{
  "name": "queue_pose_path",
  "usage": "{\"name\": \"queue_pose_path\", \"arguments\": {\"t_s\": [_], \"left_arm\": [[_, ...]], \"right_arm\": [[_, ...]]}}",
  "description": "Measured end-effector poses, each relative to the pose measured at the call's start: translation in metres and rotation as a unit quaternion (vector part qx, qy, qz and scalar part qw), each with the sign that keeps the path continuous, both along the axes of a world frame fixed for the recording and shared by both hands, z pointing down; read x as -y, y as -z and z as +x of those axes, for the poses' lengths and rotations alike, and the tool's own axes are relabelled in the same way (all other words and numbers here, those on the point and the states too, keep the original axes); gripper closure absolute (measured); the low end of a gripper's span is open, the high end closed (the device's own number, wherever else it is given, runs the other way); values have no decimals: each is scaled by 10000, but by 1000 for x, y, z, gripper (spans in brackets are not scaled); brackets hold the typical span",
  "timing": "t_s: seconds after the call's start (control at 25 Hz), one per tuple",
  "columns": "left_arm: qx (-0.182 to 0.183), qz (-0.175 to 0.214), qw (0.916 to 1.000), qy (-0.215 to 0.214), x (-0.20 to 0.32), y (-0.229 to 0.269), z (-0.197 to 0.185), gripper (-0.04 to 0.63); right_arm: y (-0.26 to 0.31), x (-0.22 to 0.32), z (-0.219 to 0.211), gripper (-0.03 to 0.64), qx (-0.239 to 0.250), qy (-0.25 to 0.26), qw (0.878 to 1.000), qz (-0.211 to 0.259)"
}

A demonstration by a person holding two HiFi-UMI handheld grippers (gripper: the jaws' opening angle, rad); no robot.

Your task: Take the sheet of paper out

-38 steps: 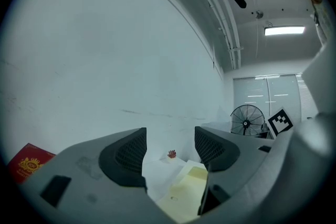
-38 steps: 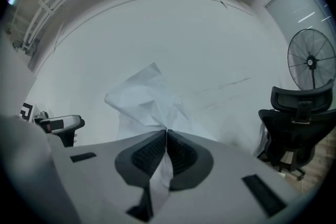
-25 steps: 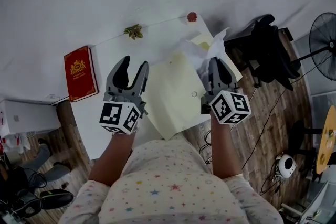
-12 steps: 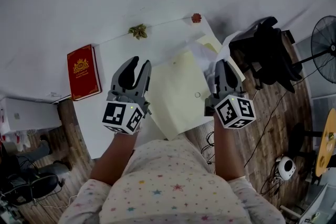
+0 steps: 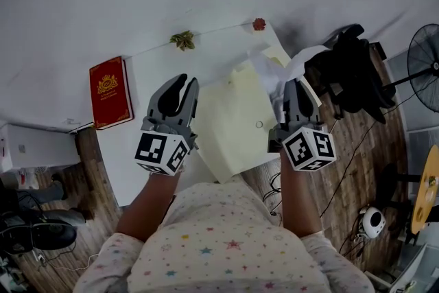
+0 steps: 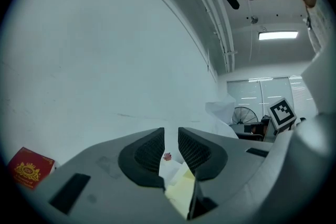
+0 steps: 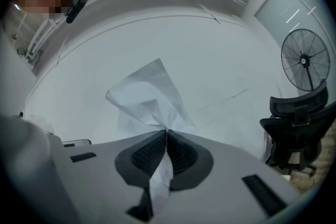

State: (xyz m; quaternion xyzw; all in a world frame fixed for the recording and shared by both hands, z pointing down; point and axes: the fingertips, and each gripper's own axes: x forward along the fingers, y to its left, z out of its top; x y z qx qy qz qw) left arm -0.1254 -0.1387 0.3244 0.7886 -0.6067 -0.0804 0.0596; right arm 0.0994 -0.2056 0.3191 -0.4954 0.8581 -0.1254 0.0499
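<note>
The right gripper point(image 5: 293, 83) has its two jaws pressed together on a crumpled white sheet of paper point(image 5: 302, 61). In the right gripper view, the sheet point(image 7: 149, 96) is pinched between the ribbed pads point(image 7: 151, 151). Most of it fans out beyond the jaw tips toward 11 o'clock, and a narrow strip hangs below the pads toward 6 o'clock.

In the head view, the sheet is lifted above the 2 o'clock corner of a pale yellow flat paper envelope point(image 5: 232, 121). The envelope lies on a white rectangular table point(image 5: 143, 73), and its near corner overhangs the table edge at 6 o'clock.

The left gripper point(image 5: 180, 81) is held over the table at 9 o'clock of the envelope. In the left gripper view, its jaws point(image 6: 170, 131) stand a narrow gap apart with nothing clamped. The envelope point(image 6: 181, 191) and a small red ornament point(image 6: 167, 156) show through the gap.

Other items in the head view:
- A red hardcover book with a gold emblem point(image 5: 108, 91) lies flat at the table's 9 o'clock edge.
- A small dried green leaf cluster point(image 5: 182, 40) sits at the 12 o'clock edge.
- The red ornament point(image 5: 258, 24) sits at the 1 o'clock corner.
- A black office chair point(image 5: 351, 73) stands on the wood floor at 3 o'clock of the table.
- A black pedestal fan point(image 5: 426, 64) stands beyond the chair.
</note>
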Motion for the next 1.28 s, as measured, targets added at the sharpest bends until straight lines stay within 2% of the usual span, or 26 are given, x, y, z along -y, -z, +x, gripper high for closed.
{"name": "queue_pose_path", "arguments": {"t_s": [0.56, 1.28], "left_arm": [[154, -86, 9998, -68, 3, 0, 1, 549], [287, -125, 9995, -12, 6, -8, 0, 568]], "right_arm": [[7, -2, -1, 607, 111, 24, 9999, 57], [4, 4, 1, 607, 180, 16, 9998, 90]]}}
